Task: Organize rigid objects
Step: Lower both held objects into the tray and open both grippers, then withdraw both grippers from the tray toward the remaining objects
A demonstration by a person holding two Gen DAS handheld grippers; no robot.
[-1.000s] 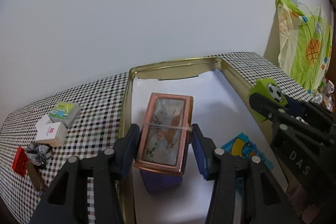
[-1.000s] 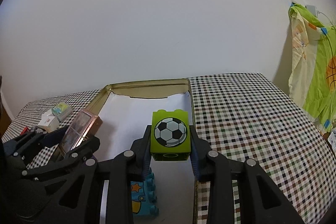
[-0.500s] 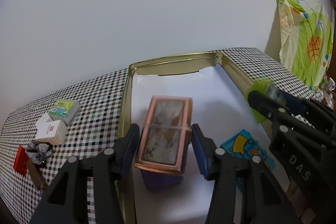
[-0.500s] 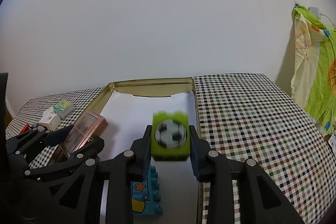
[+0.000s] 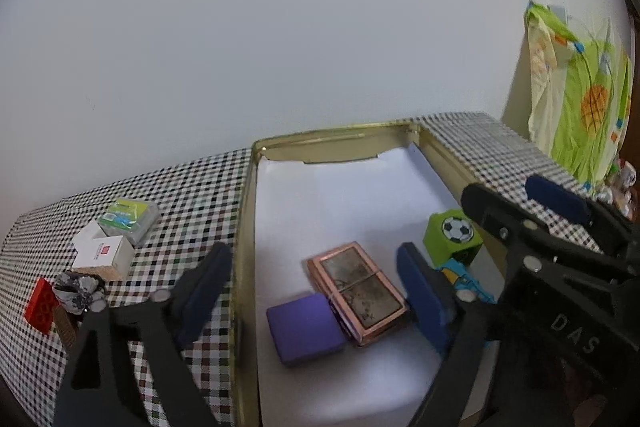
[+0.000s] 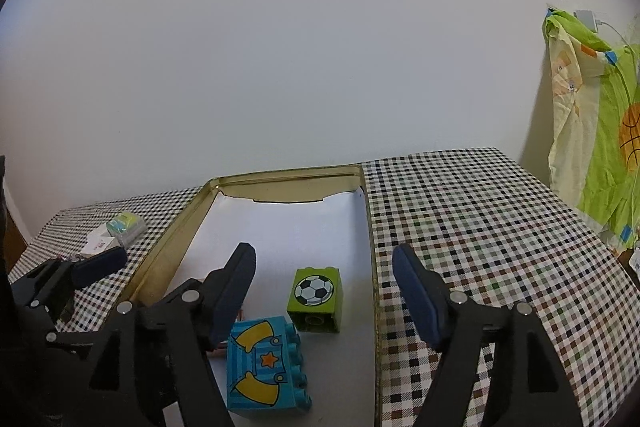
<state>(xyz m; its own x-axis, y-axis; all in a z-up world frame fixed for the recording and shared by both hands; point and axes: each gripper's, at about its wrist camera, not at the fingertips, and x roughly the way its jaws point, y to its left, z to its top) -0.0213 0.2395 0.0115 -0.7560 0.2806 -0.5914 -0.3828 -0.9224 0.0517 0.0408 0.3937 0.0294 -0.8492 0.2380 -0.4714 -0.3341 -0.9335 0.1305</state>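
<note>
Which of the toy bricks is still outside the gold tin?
The red brick, lying on the checked tablecloth at far left; the green football brick and blue brick lie inside the tin.

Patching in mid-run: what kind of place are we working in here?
Most likely a room in a home, not a lab. The work surface is a table under a checked tablecloth, a child's green and yellow garment with a basketball print hangs at the wall, and toy bricks lie in the gold metal tin tray.

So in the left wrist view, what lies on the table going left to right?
Red brick → white box → purple box → copper-framed case → green football block.
</note>
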